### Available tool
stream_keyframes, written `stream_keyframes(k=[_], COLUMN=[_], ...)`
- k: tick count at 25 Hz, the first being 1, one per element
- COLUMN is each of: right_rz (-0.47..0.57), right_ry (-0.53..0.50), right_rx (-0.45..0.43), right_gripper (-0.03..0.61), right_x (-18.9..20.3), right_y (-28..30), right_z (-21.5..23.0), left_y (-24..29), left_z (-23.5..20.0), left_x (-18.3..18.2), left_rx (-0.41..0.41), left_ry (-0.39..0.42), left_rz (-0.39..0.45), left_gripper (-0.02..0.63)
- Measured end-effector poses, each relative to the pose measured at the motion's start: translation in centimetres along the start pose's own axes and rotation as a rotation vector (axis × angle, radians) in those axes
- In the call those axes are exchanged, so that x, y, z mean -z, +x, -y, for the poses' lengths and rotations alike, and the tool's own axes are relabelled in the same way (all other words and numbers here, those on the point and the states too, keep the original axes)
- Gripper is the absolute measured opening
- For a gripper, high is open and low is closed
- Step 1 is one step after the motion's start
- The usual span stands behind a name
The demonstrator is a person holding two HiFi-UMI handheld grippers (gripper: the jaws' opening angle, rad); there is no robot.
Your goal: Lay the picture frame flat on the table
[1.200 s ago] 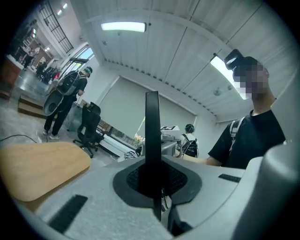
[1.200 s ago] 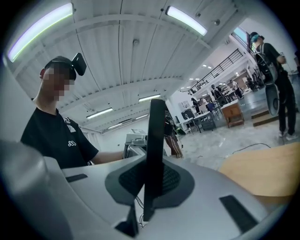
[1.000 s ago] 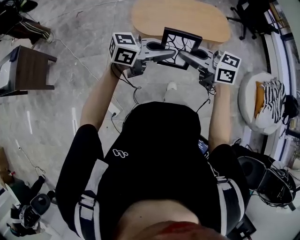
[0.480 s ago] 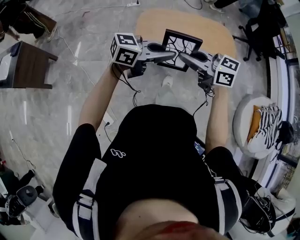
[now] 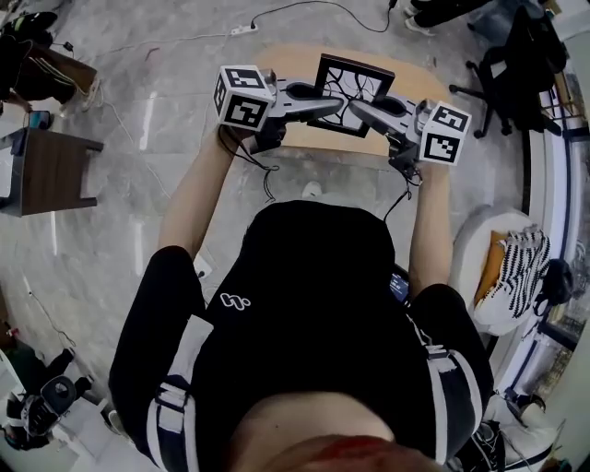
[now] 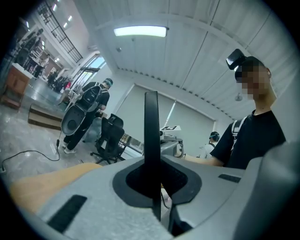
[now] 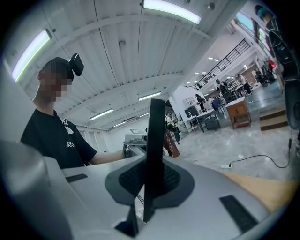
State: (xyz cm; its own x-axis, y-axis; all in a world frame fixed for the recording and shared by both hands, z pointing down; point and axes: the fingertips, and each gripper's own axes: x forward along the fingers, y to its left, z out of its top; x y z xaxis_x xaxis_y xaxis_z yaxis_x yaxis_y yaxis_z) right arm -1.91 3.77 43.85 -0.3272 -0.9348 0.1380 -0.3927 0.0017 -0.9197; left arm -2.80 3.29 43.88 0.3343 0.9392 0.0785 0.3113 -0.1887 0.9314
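The picture frame (image 5: 350, 81), black with a white branch-pattern print, is held up above the near edge of the oval wooden table (image 5: 288, 61), tilted rather than flat. My left gripper (image 5: 337, 105) is shut on the frame's lower left edge. From the other side my right gripper (image 5: 356, 105) is shut on its lower right edge. In the left gripper view the frame (image 6: 151, 126) is a thin dark upright bar clamped between the grey jaws of the left gripper (image 6: 157, 183). The right gripper view shows the frame (image 7: 155, 131) edge-on in the right gripper (image 7: 149, 183).
A dark wooden side table (image 5: 51, 171) stands at the left on the marble floor. A black office chair (image 5: 525, 51) is at the top right, a white round seat with striped cloth (image 5: 512, 277) at the right. A power strip with cable (image 5: 244, 28) lies beyond the table.
Both grippers keep their hold on the frame. The wooden table has come nearer and now lies under the frame and grippers; the surroundings have slid down and to the right.
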Motion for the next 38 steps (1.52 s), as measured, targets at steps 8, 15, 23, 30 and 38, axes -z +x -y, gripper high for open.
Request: stream_keyframes(k=[8, 15, 23, 30, 38], right_rz=[0.016, 0.037, 0.078, 0.160, 0.140], right_ry=[0.008, 0.110, 0.165, -0.233, -0.066], right_rx=[-0.019, -0.022, 0.013, 0.035, 0.064], right_gripper=[0.026, 0.027, 0.028, 0.028, 0.027], right_x=[2.2, 3.3, 4.2, -5.0, -4.0], right_y=[-0.1, -0.1, -0.9, -3.8, -0.2], right_z=[2.9, 4.0, 1.4, -18.7, -6.3], left_y=[0.8, 1.1, 1.4, -0.5, -1.5], left_z=[-2.8, -3.9, -1.2, 18.8, 5.9], left_x=[2.2, 3.2, 4.1, -4.8, -3.8], left_rx=[-0.033, -0.060, -0.060, -0.057, -0.072], left_ry=[-0.013, -0.115, -0.150, 0.256, 0.088], left_rz=[-0.007, -0.028, -0.046, -0.018, -0.004], left_gripper=[0.023, 0.023, 0.025, 0.025, 0.034])
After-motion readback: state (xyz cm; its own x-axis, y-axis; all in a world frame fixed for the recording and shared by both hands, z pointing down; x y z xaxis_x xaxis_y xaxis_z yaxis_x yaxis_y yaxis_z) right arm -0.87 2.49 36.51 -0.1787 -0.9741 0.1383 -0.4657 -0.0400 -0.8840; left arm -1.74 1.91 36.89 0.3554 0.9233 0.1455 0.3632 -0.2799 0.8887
